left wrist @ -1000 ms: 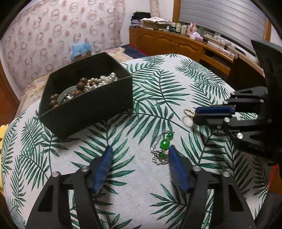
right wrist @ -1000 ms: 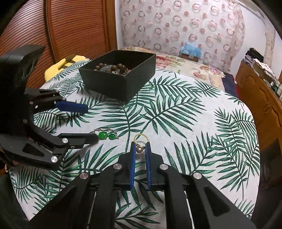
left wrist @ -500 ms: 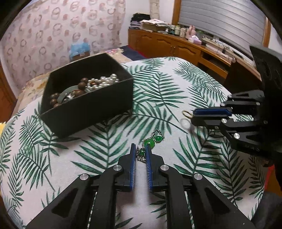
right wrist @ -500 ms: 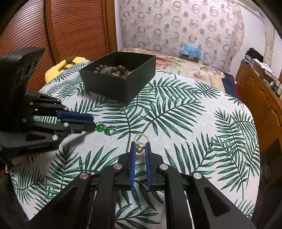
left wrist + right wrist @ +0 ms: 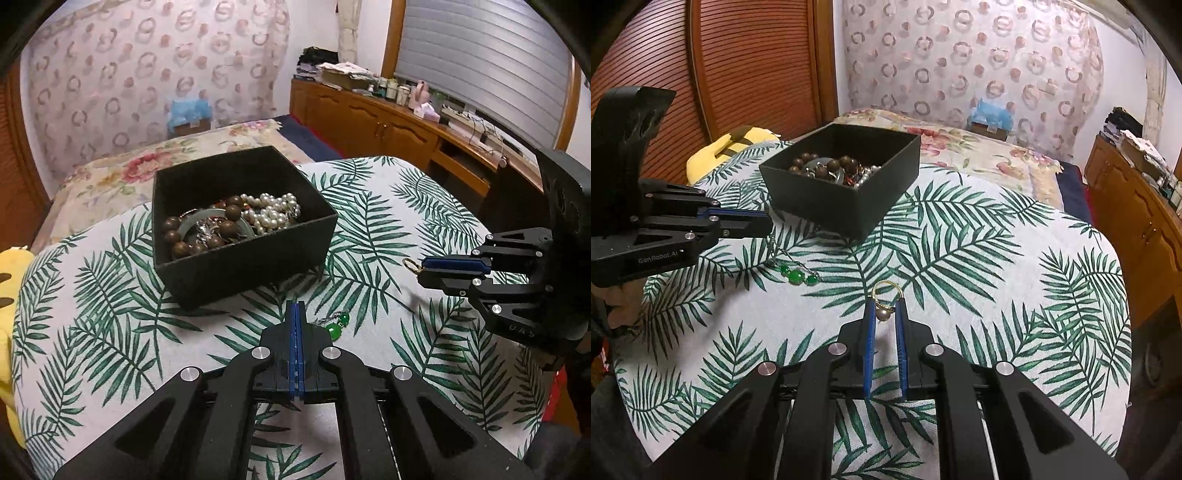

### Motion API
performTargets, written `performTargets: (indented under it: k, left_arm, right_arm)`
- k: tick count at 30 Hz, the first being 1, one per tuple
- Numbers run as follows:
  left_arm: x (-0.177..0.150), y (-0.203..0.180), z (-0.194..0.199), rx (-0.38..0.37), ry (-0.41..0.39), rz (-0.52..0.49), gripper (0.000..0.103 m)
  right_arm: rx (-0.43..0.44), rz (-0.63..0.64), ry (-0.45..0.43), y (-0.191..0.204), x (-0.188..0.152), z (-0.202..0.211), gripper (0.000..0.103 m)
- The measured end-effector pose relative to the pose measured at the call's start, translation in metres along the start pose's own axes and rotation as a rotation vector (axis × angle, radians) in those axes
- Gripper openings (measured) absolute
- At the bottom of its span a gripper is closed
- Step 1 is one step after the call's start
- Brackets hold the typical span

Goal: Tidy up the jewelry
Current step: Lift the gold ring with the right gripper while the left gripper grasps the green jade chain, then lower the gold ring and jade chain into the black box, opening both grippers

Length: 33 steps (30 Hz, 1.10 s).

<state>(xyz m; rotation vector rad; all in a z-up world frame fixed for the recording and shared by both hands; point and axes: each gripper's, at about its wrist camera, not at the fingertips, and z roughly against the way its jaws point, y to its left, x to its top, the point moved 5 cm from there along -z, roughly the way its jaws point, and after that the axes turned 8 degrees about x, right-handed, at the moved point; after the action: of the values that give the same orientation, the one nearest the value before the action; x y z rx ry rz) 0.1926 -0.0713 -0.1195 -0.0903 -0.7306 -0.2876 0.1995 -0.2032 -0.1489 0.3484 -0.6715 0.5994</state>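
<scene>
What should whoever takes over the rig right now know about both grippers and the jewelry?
Left gripper: jaws just closed on the chain end of the green-stone bracelet; its stones trail onto the leaf-print tablecloth.
Right gripper: jaws shut on the gold ring, held just above the cloth.
Black box: open, already holding brown beads and pearls.
Left to do: carry the bracelet and the ring to the box and release them inside.

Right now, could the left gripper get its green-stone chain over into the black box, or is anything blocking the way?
Probably yes. The left gripper is shut on the green-stone chain, whose stones still lie on the cloth. The black box stands just beyond with its top open, and nothing lies between. The right gripper, holding a gold ring, is off to the side.
</scene>
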Motion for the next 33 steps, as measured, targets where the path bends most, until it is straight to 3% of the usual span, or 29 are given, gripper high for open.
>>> performTargets:
  k: [14, 26, 33]
  left_arm:
    - [0.029, 0.003, 0.023, -0.017, -0.074, -0.004, 0.000]
    - [0.088, 0.019, 0.057, 0.021, -0.209, -0.003, 0.000]
    - [0.111, 0.031, 0.058, 0.054, -0.244, -0.002, 0.000]
  right_arm:
    - [0.003, 0.026, -0.033, 0.005, 0.014, 0.008, 0.012]
    - [0.031, 0.110, -0.122, 0.019, 0.067, 0.014, 0.012]
    - [0.068, 0.133, -0.156, 0.025, 0.096, 0.006, 0.012]
